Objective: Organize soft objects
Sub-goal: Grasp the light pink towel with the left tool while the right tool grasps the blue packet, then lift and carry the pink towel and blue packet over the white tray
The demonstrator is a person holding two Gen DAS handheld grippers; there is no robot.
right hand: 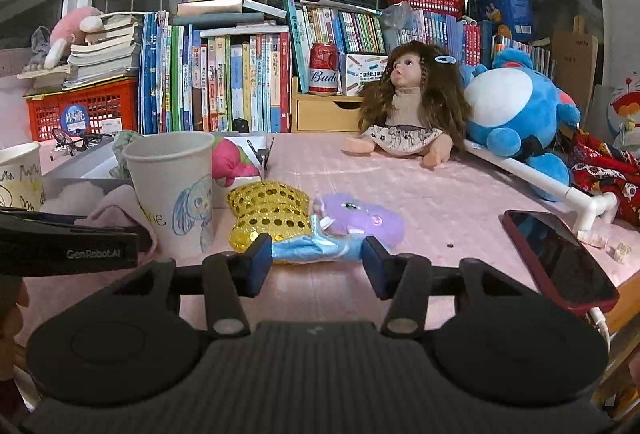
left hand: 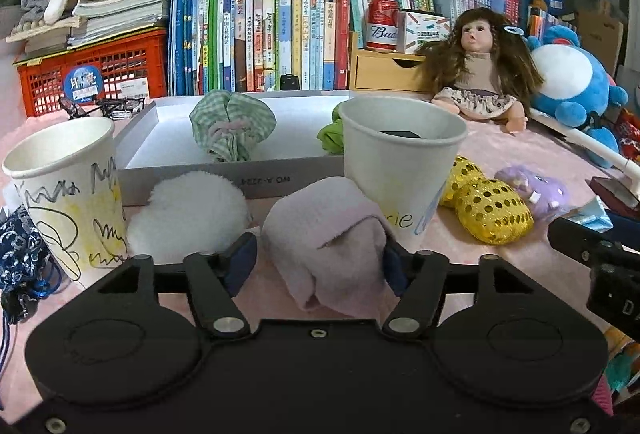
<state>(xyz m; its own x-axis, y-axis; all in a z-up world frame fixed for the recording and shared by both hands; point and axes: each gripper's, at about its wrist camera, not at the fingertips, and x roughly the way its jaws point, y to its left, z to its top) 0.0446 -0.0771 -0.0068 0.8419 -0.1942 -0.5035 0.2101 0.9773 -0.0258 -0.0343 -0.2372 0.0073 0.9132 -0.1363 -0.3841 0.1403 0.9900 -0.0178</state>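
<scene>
My left gripper [left hand: 318, 260] is open, its fingers on either side of a rolled pale pink sock [left hand: 328, 234] on the pink table; the right pad looks close to or touching it. A white fluffy ball [left hand: 188, 214] lies to its left. A grey tray [left hand: 224, 176] behind holds a green checked cloth [left hand: 230, 124] and a green item [left hand: 332, 134]. My right gripper [right hand: 316, 260] is open just before a light blue soft piece [right hand: 312, 248], a purple plush [right hand: 356, 216] and a gold sequin pouch [right hand: 272, 212].
Two paper cups [left hand: 400, 158] [left hand: 68, 186] stand by the tray. A doll [right hand: 408, 106] and a blue plush [right hand: 516, 114] sit at the back. A red phone [right hand: 556, 258] lies at the right. Books and crates line the back. A dark blue pouch [left hand: 20, 250] lies at the left.
</scene>
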